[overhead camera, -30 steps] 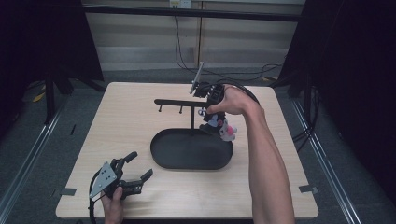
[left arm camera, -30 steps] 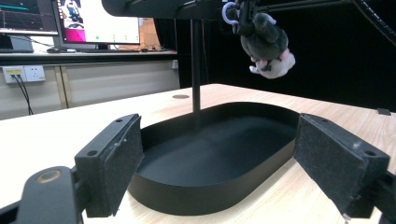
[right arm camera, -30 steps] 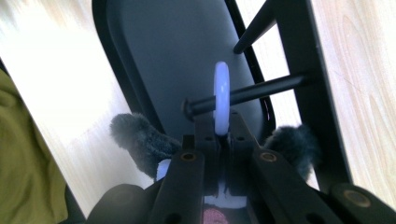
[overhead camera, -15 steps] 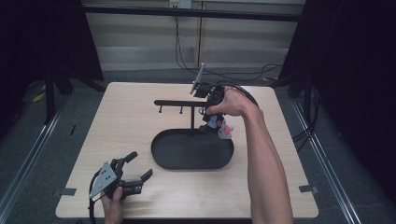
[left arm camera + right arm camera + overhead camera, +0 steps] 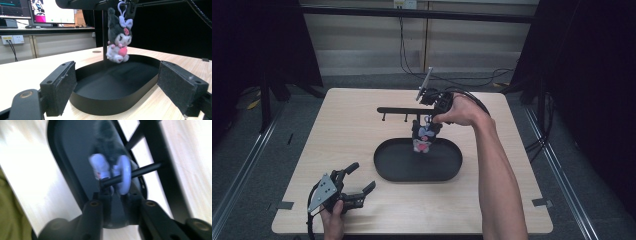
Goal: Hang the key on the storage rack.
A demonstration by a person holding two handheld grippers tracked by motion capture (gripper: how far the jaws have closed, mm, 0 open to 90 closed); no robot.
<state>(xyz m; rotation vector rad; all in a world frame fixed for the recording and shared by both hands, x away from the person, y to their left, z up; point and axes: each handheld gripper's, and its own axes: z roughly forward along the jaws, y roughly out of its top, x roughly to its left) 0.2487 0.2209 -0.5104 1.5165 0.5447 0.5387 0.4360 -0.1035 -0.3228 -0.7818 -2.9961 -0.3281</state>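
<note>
A small black, white and pink plush keychain (image 5: 424, 138) hangs over the far rim of a black oval tray (image 5: 384, 167). It dangles below the horizontal bar of a black stand (image 5: 397, 110). My right gripper (image 5: 428, 119) reaches down from the bar and is shut on the plush's pale ring (image 5: 123, 177), where a thin black peg (image 5: 140, 170) crosses the ring. My left gripper (image 5: 363, 176) rests open near the table's front left corner, pointing at the tray. In the left gripper view the plush (image 5: 117, 37) hangs beyond the wide-apart pads (image 5: 60, 85), above the tray (image 5: 112, 105).
The light wooden table (image 5: 337, 130) has bare room left of the stand and along the front. Two more pegs hang under the bar (image 5: 384, 118). Cables (image 5: 482, 107) trail from the right gripper toward the table's back right. Dark floor surrounds the table.
The plush has swung left, from beside the hand to under the bar near the stand's post. The left gripper has stayed where it was, open.
</note>
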